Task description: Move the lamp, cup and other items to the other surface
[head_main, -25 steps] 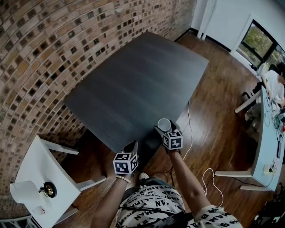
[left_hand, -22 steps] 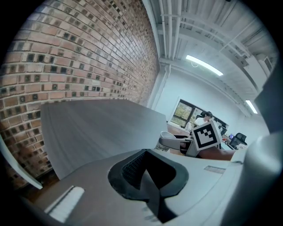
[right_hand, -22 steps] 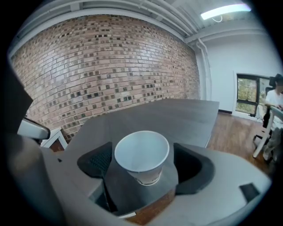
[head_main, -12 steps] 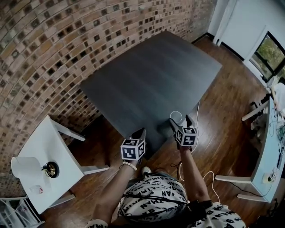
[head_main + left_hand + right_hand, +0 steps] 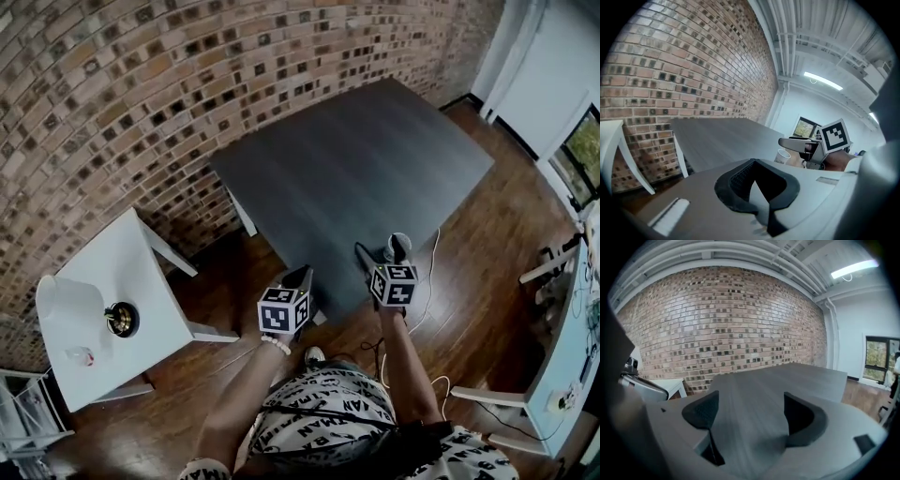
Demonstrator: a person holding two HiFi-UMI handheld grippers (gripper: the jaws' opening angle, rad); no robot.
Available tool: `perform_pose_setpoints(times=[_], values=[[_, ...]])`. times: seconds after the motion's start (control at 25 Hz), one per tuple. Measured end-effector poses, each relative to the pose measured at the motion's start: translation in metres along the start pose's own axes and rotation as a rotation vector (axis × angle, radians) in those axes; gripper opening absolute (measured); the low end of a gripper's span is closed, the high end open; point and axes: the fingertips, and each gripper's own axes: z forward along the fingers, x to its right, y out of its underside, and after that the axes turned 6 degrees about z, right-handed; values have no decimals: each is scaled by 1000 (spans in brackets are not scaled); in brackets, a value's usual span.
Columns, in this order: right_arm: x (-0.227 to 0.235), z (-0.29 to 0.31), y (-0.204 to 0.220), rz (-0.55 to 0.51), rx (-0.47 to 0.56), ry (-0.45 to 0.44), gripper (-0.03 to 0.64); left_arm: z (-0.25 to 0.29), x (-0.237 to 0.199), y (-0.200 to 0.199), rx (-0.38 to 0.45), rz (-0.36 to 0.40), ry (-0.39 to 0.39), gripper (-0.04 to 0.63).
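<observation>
Hovering at dark bench [image 5: 356,169] near edge: right gripper [image 5: 382,255] wide open, empty; cup [image 5: 396,241] on bench just right of it. Left gripper [image 5: 300,277] closed, empty. Lamp [image 5: 119,319] on white bench [image 5: 141,272], far left.

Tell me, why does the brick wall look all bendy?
Head view: the wide lens bows the wall near the edges. Right gripper view: it arches like a dome, with black corners. Left gripper view: the ceiling light glares white.
</observation>
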Motion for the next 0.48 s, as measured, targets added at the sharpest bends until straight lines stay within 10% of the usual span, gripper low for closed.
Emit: perform_pose_setpoints(times=[0.48], values=[[-207,-6,31,-106,-64,-303,445,-158,-89,47,72,-131,-244,3]])
